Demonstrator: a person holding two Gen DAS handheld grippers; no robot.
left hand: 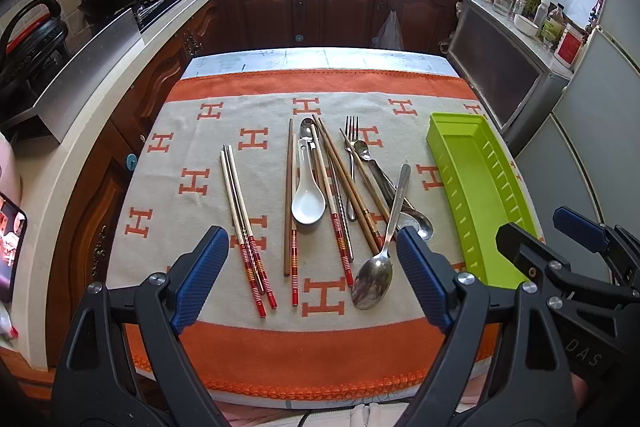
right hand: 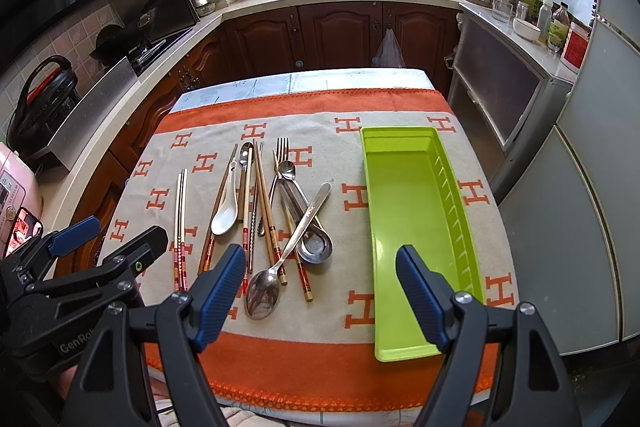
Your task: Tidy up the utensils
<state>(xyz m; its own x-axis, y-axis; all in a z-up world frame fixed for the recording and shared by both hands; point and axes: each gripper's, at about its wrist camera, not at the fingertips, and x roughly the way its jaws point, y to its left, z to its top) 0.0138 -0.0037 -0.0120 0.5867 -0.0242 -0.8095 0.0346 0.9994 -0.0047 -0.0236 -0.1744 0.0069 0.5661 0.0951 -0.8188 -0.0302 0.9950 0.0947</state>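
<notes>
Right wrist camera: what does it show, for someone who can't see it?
Open tongs hover over a table where an empty green tray sits right of a jumbled pile of chopsticks, spoons and a fork, on an orange-patterned cloth.

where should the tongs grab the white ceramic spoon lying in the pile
Grip the white ceramic spoon across its bowl, coming from above on the near side: the bowl lies clear on the cloth, while its handle runs back between chopsticks.

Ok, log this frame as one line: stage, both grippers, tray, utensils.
stage: not started | left hand-held gripper: open | right hand-held gripper: open | green tray: holds nothing | utensils: on cloth
</notes>
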